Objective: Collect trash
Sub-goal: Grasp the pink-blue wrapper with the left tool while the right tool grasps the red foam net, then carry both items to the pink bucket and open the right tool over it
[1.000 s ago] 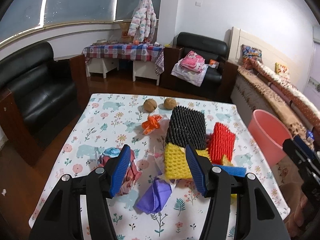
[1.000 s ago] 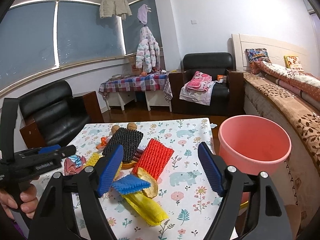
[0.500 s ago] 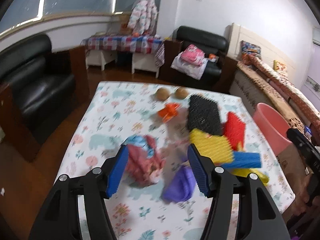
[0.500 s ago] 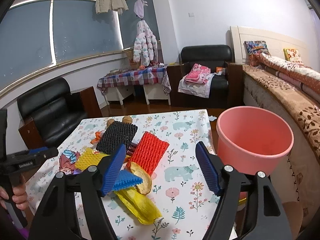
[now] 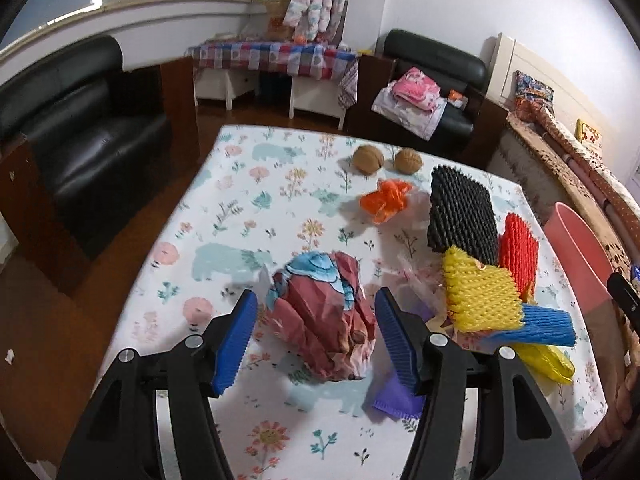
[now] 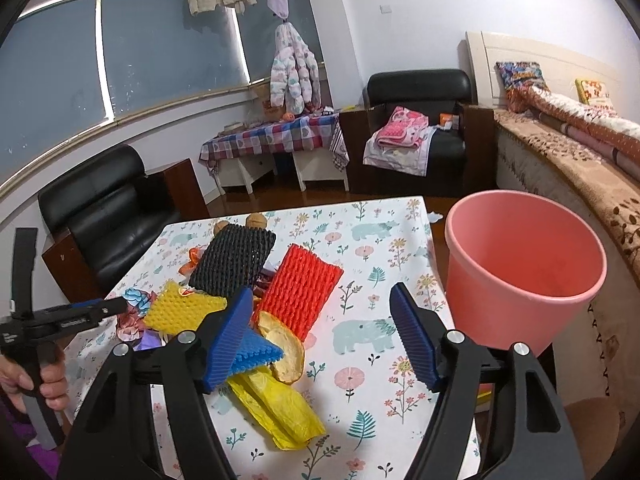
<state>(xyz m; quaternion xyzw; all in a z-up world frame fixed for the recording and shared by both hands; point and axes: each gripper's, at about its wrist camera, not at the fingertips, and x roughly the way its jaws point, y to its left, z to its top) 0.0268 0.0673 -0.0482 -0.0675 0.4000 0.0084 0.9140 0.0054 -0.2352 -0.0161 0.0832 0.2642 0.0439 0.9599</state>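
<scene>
Floral table (image 5: 248,184) | left tongs (image 5: 316,334) now straddle crumpled red-blue paper ball (image 5: 324,320), open, not touching | right tongs (image 6: 320,340) narrowed slightly, open, empty

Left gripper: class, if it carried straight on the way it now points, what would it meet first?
Most likely the crumpled red and blue paper ball, which lies on the table between the open fingers of the left gripper, apparently untouched. Depth is hard to judge.

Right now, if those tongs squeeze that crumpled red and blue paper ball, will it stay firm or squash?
The crumpled paper ball is all creases and folds, so it will probably squash and seem light. It sits between the open left tongs, untouched. Its wrinkled surface should grip the ribbed pads rather than slip.
</scene>
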